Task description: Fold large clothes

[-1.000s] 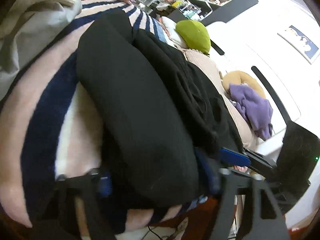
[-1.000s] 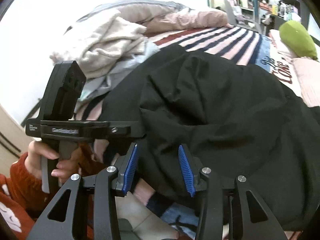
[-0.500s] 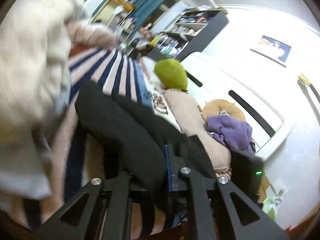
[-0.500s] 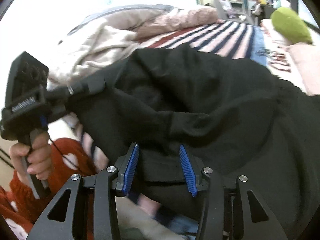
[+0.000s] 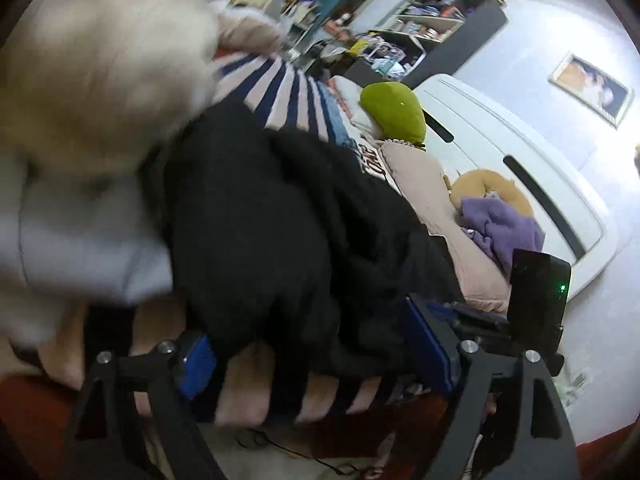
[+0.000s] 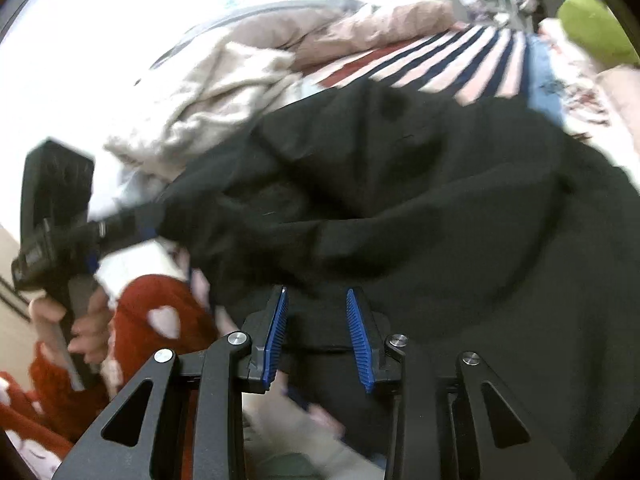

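Observation:
A large black garment (image 5: 272, 224) lies bunched on the striped bed cover (image 5: 280, 92). My left gripper (image 5: 316, 344) stands open, its blue pads wide apart around the garment's near fold. In the right wrist view the left gripper (image 6: 120, 224) sits at the garment's left edge, which is drawn out toward it. My right gripper (image 6: 316, 332) is open, its blue pads either side of the black garment's (image 6: 440, 208) near hem, with cloth lying between them.
A heap of beige and white clothes (image 5: 80, 100) lies left of the garment and also shows in the right wrist view (image 6: 216, 96). A green cushion (image 5: 394, 110), a purple cloth (image 5: 500, 228) and pink pillows lie along the white headboard. A person's red sleeve (image 6: 160, 320) is at lower left.
My left gripper closed on the garment's fold, pulled it left, then opened wide again. The right gripper has stayed open over the hem. The garment's left side is stretched out.

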Tool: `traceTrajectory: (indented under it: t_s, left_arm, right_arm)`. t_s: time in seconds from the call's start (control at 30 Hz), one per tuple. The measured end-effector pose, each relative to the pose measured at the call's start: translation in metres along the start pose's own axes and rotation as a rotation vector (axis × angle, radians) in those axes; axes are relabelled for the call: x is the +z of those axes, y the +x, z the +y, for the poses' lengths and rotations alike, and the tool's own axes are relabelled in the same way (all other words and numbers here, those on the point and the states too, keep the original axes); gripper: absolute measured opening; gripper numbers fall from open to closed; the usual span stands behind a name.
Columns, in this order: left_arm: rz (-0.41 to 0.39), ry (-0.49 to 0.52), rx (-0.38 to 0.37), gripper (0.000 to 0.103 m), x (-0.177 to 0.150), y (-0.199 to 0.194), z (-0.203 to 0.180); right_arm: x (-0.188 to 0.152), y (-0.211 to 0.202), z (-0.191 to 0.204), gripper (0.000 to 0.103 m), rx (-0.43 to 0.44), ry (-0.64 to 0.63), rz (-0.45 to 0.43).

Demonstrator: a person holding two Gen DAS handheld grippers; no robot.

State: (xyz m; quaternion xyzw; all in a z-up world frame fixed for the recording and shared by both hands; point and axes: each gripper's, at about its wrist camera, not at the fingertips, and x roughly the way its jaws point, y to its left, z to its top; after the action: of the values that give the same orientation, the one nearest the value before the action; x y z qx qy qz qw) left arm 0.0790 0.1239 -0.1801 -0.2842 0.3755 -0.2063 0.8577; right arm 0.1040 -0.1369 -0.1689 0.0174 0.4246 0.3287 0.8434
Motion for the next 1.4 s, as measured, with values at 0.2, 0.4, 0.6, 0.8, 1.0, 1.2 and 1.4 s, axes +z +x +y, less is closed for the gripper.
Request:
traceTrajectory:
  t_s: [0.2,0.4,0.6,0.8,1.0,1.2,1.4]
  left_arm:
    - [0.031,-0.139,-0.001,0.090,-0.011,0.032,0.022]
    - [0.075,-0.134,0.034,0.094,-0.029,0.023,0.023]
    - [0.043,-0.257,-0.065,0.095,-0.038,0.035,0.036]
    - [-0.054,-0.249,-0.075,0.047,-0.015,0.061,0.027]
    - [-0.109,-0.004,-0.022,0.019,0.006,0.054,-0.035]
    - [-0.070,0.306,-0.009,0.019,0.023,0.066,-0.114]
    - [0.037,0.429,-0.152,0.020,0.028,0.107,-0.167]
  right_arm:
    - [-0.006,-0.003,-0.020,0.026,-0.041,0.027,-0.002]
    - [-0.012,0.010,-0.018,0.024,-0.085,-0.011,0.012]
    - [-0.010,0.011,-0.018,0.024,-0.073,0.001,0.011]
    - [-0.006,0.019,-0.013,0.024,-0.083,-0.002,0.009]
    - [-0.005,0.018,-0.014,0.026,-0.072,0.007,-0.005]
    - [-0.007,0.008,-0.028,0.027,0.003,0.067,-0.034]
    - [-0.018,-0.035,-0.054,0.027,0.029,0.107,-0.103]
